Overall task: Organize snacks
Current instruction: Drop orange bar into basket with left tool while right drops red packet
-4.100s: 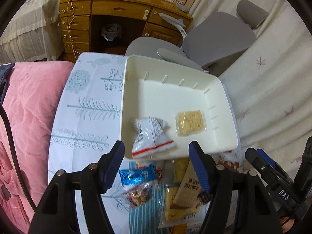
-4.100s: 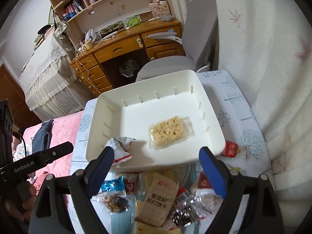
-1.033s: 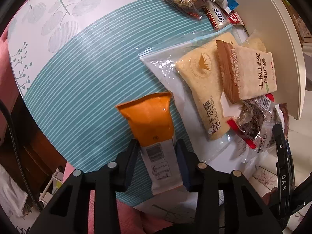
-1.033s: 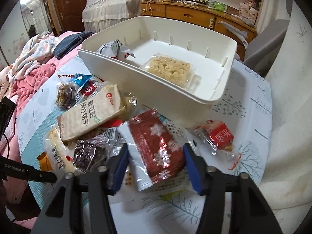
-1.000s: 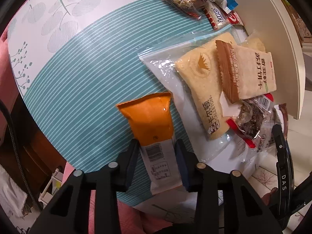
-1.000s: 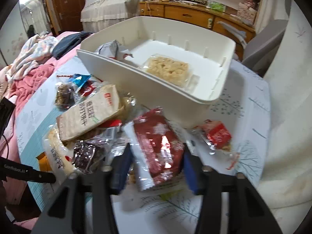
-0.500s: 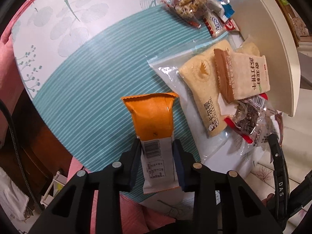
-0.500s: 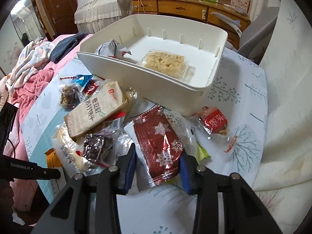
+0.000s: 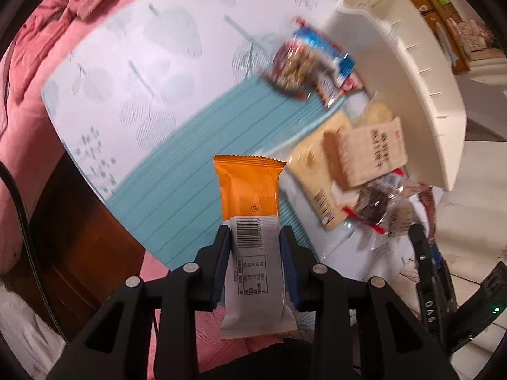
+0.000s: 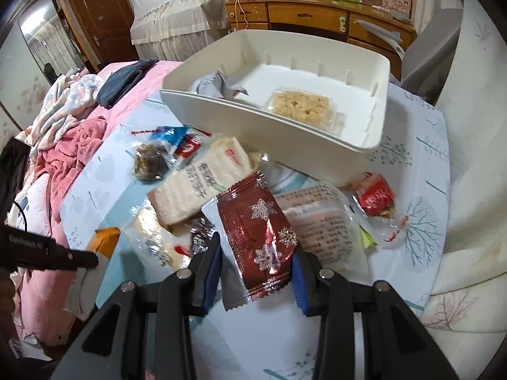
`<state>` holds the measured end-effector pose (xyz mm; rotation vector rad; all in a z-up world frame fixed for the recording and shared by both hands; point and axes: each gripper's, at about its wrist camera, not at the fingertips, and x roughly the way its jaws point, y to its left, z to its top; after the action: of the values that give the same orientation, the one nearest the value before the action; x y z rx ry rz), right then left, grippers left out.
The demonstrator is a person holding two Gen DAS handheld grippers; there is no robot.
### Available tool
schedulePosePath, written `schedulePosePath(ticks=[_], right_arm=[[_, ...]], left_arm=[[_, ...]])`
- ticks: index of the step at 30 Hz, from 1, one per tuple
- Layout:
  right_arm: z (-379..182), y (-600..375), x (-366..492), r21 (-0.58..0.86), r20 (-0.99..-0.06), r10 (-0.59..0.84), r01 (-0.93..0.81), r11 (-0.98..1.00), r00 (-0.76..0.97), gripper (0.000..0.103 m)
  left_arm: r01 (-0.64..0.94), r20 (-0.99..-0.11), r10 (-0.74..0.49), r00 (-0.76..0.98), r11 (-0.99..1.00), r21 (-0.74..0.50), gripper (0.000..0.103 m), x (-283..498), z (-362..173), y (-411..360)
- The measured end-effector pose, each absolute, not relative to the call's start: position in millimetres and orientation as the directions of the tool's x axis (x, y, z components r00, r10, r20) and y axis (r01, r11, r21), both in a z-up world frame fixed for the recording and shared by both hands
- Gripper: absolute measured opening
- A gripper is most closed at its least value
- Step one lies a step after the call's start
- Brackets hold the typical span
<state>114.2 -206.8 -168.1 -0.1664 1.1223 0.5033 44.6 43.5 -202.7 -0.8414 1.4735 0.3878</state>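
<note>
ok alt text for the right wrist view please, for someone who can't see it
The right gripper is shut on a dark red foil packet with white snowflakes, held over a pile of wrapped snacks on a leaf-print tablecloth. Behind the pile, a cream plastic bin holds a clear-wrapped crispy snack square and a crumpled grey packet.

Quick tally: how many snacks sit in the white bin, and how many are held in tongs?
In white bin: 2 (grey packet, puffed-rice bar)
Held: 2 (left tongs orange packet, right tongs red snowflake packet)
Total: 4
</note>
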Motion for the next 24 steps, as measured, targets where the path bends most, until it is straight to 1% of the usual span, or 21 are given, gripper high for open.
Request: schedulePosePath(ticks=[9, 16, 24], right_arm=[[-148, -184, 116, 0.134, -0.876, 0.315, -0.443, 0.887, 0.366, 0.039], [-126, -166, 126, 0.148, -0.851, 0.32, -0.394, 0.907, 0.416, 0.039], [-104, -155, 148, 0.15, -0.822, 0.292, -0.309, 0.939, 0.488, 0.039]], left_arm=[[-0.6, -0.956, -0.255, 0.145, 0.746, -0.29, 0.03, 78, -149, 59], [-0.451, -0.955, -0.242, 0.171, 0.842, -0.294, 0.03, 125, -109, 64], [-0.29, -0.946, -0.239, 0.218, 0.91, -0.296, 0.03, 183, -74, 68]])
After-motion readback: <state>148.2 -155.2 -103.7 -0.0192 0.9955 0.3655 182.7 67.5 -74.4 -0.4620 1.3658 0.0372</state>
